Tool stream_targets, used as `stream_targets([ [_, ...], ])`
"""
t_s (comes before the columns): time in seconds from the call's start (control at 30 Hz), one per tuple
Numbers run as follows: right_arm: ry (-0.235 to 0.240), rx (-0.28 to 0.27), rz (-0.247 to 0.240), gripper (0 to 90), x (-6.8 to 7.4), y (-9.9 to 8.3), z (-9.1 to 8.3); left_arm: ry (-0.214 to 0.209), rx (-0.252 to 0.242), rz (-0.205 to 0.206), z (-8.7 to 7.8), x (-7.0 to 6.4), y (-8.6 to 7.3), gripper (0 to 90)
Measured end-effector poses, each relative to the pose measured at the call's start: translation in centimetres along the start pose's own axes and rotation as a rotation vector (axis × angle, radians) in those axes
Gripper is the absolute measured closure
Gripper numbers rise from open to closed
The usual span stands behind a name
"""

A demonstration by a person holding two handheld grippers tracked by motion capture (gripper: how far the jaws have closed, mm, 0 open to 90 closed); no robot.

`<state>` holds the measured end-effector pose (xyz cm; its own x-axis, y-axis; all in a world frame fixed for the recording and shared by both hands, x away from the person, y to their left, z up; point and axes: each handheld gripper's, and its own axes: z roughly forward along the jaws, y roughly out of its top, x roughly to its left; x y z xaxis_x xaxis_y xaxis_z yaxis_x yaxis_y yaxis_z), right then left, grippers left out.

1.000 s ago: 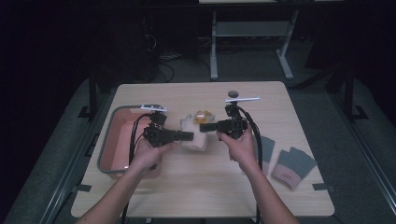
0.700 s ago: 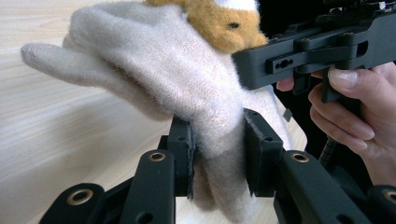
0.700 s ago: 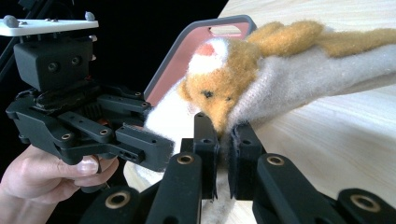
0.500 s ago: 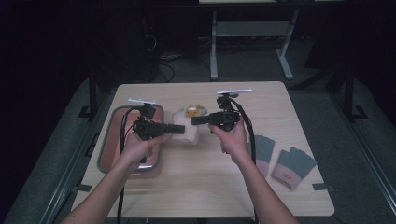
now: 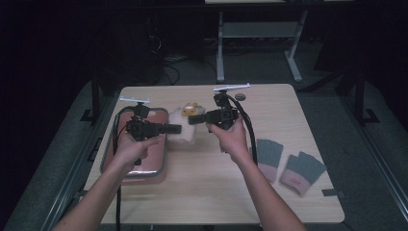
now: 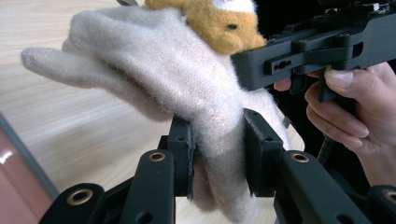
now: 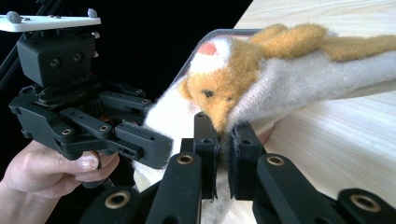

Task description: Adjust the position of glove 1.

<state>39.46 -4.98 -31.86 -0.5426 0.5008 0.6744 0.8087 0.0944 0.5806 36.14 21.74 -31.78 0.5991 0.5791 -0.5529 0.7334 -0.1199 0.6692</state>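
Left tool [image 6: 217,154]: we record its jaws pinched on the cuff end of a cream fuzzy glove [image 6: 159,74], the wool bunched between the pads. In the high view this left tool [image 5: 174,128] sits above the right-hand rim of a pink tray [image 5: 155,169], pointing toward the other tool.

Right tool [image 7: 223,154]: we see its jaws pressed nearly together on the glove's [image 7: 299,84] edge, just under an orange-and-white plush patch [image 7: 224,79] sewn on it. In the high view the right tool [image 5: 193,119] faces the left one, and the glove [image 5: 185,126] hangs between the two, lifted off the tabletop [image 5: 202,187].

Open room: bare tabletop lies on the person's side of both tools and beyond the right tool; the tray's rim runs close under the left hand [image 5: 132,147].

Further off: two grey mitts with pink cuffs [image 5: 288,166] lie well apart, past the right hand [image 5: 233,139], near the tabletop's right edge.

Hard to make out: the glove's lower fold is hidden behind the jaws, and the small dark round item [image 5: 239,97] beyond the right tool is too small to identify.
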Motion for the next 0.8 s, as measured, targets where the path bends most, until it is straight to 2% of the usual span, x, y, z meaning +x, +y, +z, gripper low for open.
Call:
stream_targets([
  [0.8, 0.038, 0.046, -0.044, 83.5, 2.4, 2.1, 3.9, 0.04, -0.043, -0.024, -4.4, 1.7, -0.4, 67.6],
])
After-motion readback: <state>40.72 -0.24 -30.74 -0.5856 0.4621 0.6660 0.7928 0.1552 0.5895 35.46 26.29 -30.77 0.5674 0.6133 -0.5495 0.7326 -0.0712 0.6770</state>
